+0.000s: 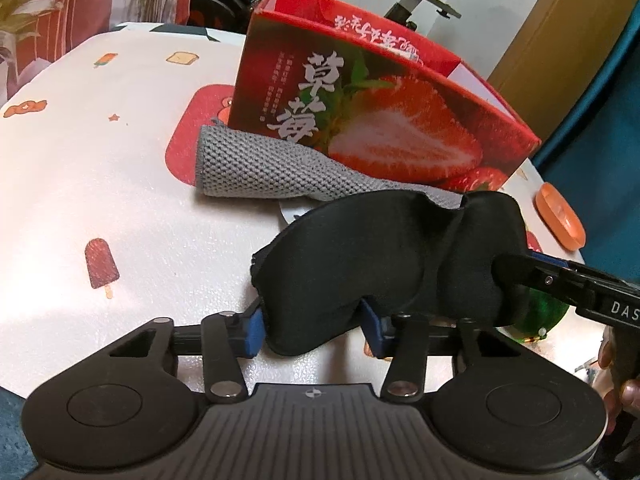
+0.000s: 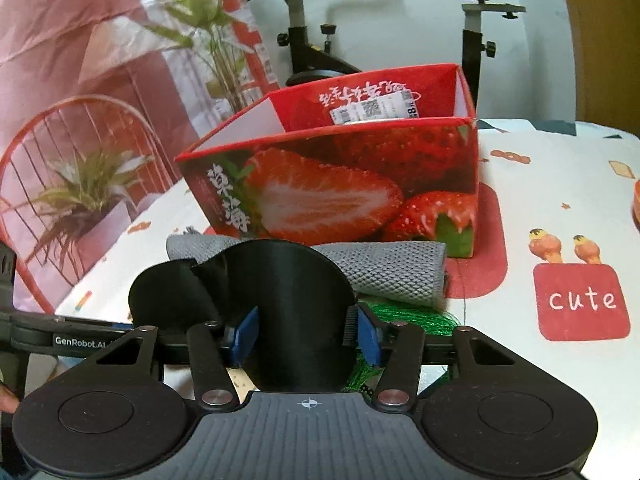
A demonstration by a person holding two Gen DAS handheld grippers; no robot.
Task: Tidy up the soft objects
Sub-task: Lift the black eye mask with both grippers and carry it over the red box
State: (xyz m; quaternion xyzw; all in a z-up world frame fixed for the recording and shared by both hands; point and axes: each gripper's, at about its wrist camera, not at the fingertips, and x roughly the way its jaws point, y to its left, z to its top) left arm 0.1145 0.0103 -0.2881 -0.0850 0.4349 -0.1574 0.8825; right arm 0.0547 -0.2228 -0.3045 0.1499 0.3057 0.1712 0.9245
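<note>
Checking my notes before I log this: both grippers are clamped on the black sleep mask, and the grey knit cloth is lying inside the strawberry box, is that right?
Not quite. The grey knit cloth lies on the table against the front of the strawberry box, not inside it; the right wrist view shows this. The left gripper and right gripper do both clamp the black sleep mask.

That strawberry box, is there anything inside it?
The strawberry box is open on top. From the right wrist view, only its inner walls and a white label on the far wall show. The front wall hides the bottom, so what is in there cannot be told.
</note>
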